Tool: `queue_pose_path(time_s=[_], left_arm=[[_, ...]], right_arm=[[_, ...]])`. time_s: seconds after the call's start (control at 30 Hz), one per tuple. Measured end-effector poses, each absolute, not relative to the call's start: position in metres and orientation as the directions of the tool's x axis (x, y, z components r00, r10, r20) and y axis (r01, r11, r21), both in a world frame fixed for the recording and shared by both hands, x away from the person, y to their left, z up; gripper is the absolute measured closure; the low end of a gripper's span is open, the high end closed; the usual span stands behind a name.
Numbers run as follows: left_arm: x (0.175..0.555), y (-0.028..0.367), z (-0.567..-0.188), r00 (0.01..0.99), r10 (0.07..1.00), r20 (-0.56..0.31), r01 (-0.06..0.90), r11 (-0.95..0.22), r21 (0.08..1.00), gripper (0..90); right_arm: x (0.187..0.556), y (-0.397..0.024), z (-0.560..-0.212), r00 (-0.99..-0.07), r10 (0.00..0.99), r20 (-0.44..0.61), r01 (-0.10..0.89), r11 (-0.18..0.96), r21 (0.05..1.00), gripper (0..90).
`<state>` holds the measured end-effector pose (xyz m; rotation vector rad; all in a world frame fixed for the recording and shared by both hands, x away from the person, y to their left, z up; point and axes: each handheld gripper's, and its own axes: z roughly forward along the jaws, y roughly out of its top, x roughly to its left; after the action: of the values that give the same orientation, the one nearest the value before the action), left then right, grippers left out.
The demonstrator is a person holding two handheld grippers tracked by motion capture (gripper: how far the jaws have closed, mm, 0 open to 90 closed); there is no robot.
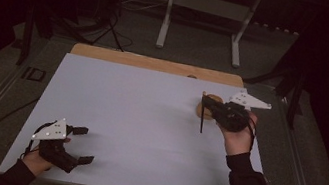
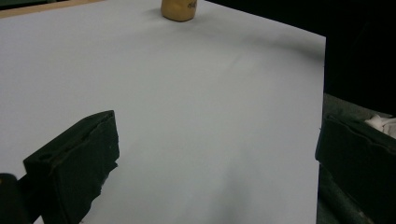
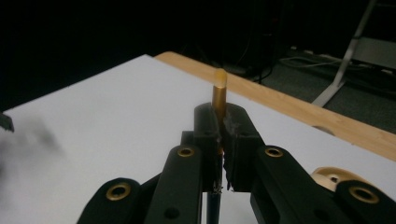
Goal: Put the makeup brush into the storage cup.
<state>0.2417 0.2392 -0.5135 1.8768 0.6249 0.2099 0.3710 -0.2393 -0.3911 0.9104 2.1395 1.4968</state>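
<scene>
Between the right gripper's (image 3: 219, 140) shut jaws, a brush (image 3: 218, 95): light, stiff, slim, held mid-handle; left gripper (image 1: 76, 145) open, empty.

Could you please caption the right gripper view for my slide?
Right gripper clamped on a slim amber-tipped stick, held upright above the white table.
</scene>
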Motion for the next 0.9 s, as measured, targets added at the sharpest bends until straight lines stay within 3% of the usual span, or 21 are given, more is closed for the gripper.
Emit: queue_pose_path(time_s=[0.9], left_arm=[[0.241, 0.239, -0.514, 0.848, 0.509, -0.146, 0.318, -0.268, 0.909, 0.4]], right_arm=[[0.369, -0.274, -0.365, -0.625, 0.78, 0.035, 0.268, 0.173, 0.948, 84.6]])
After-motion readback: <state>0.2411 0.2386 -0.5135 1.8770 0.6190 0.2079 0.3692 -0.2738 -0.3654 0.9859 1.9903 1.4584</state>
